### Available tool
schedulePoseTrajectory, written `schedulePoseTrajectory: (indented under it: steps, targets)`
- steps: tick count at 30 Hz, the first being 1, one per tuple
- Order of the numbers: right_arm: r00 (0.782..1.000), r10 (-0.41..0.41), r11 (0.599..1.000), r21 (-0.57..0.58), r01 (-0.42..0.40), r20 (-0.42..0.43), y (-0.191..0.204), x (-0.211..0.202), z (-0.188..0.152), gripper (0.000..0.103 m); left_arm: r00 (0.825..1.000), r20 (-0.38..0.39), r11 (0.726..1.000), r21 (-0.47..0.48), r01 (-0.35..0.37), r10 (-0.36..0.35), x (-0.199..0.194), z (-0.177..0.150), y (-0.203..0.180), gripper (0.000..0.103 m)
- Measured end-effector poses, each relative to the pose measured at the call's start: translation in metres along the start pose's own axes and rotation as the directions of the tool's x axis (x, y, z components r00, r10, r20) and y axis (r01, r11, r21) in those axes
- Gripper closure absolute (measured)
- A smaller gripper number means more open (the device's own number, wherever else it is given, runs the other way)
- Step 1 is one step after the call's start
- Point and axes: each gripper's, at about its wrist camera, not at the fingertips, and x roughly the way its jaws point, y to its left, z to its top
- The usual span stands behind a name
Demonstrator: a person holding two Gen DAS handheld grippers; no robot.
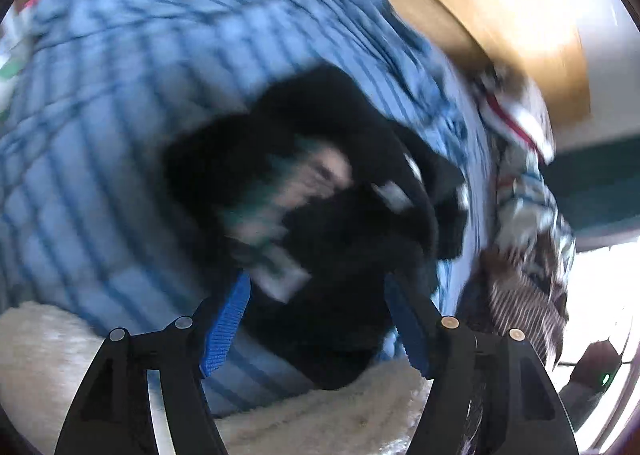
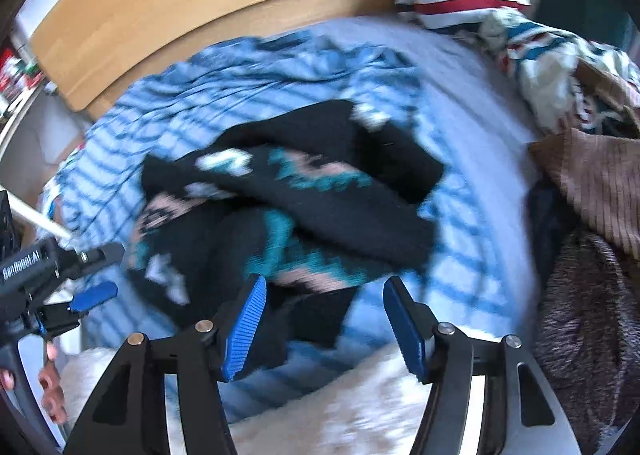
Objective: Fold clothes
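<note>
A black knit sweater (image 1: 340,223) with teal, pink and white patterning lies crumpled on a blue striped bedspread (image 1: 120,95). My left gripper (image 1: 316,287) hovers over its near edge with the jaws wide apart, and neither pad presses the cloth. In the right wrist view the same sweater (image 2: 320,195) lies bunched in the middle of the bedspread (image 2: 460,255). My right gripper (image 2: 325,287) stands open above the sweater's lower edge, holding nothing. The left tool shows at that view's left edge by one blue finger (image 2: 96,292). Both views are blurred.
A cream fleece blanket (image 2: 360,395) lies nearest me. A heap of other clothes (image 2: 560,75), with a brown corduroy piece (image 2: 600,183), fills the right side. A wooden headboard (image 2: 200,15) runs along the far side. A person's hand (image 2: 52,379) holds the left tool.
</note>
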Motion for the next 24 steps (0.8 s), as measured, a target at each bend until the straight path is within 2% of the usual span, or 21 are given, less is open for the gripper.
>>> schedulePoseTrajectory:
  steps: [5, 7, 10, 11, 12, 13, 14, 15, 19, 20, 21, 22, 24]
  targets:
    - [0.998, -0.066, 0.995, 0.079, 0.066, -0.009, -0.052, 0.010, 0.014, 0.038, 0.993, 0.001, 0.993, -0.035, 0.116, -0.116, 0.017, 0.016, -0.038, 0.033]
    - [0.995, -0.092, 0.992, 0.089, 0.094, -0.025, -0.068, 0.019, 0.022, 0.038, 0.997, 0.015, 0.994, -0.077, 0.082, -0.082, 0.030, 0.032, -0.045, 0.033]
    - [0.992, -0.115, 0.989, 0.091, 0.120, -0.056, -0.083, 0.033, 0.030, 0.038, 1.000, -0.026, 0.992, -0.129, 0.002, -0.006, 0.065, 0.053, -0.048, 0.033]
    - [0.991, -0.117, 0.988, 0.092, 0.123, -0.067, -0.085, 0.037, 0.032, 0.038, 0.999, -0.039, 0.989, -0.149, 0.005, -0.011, 0.077, 0.056, -0.048, 0.034]
    - [0.990, -0.116, 0.988, 0.091, 0.123, -0.080, -0.086, 0.042, 0.032, 0.038, 0.998, -0.052, 0.985, -0.169, 0.009, -0.018, 0.089, 0.060, -0.047, 0.049]
    - [0.989, -0.114, 0.988, 0.091, 0.123, -0.093, -0.087, 0.047, 0.033, 0.038, 0.998, -0.054, 0.984, -0.175, 0.020, -0.030, 0.094, 0.059, -0.045, 0.073]
    - [0.988, -0.116, 0.988, 0.087, 0.125, -0.103, -0.088, 0.051, 0.033, 0.038, 0.998, -0.056, 0.983, -0.181, 0.031, -0.042, 0.099, 0.058, -0.043, 0.085]
    - [0.986, -0.119, 0.988, 0.083, 0.129, -0.114, -0.088, 0.056, 0.032, 0.038, 0.998, -0.041, 0.984, -0.177, 0.035, -0.043, 0.103, 0.055, -0.040, 0.094]
    - [0.982, -0.123, 0.988, 0.075, 0.135, -0.141, -0.086, 0.067, 0.026, 0.038, 0.996, 0.040, 0.979, -0.184, 0.085, -0.079, 0.088, 0.044, -0.021, 0.095]
    - [0.982, -0.126, 0.988, 0.071, 0.137, -0.142, -0.085, 0.067, 0.024, 0.039, 0.995, 0.063, 0.980, -0.180, 0.085, -0.075, 0.080, 0.045, -0.017, 0.095]
    - [0.981, -0.129, 0.988, 0.068, 0.140, -0.143, -0.083, 0.066, 0.023, 0.040, 0.991, 0.125, 0.983, -0.172, 0.064, -0.042, 0.061, 0.047, -0.010, 0.096]
    - [0.982, -0.135, 0.987, 0.064, 0.145, -0.135, -0.081, 0.063, 0.022, 0.041, 0.982, 0.186, 0.985, -0.165, 0.041, -0.009, 0.042, 0.048, -0.002, 0.096]
    - [0.983, -0.143, 0.987, 0.061, 0.151, -0.114, -0.076, 0.055, 0.022, 0.041, 0.950, 0.308, 0.988, -0.156, -0.006, 0.054, 0.005, 0.052, 0.013, 0.096]
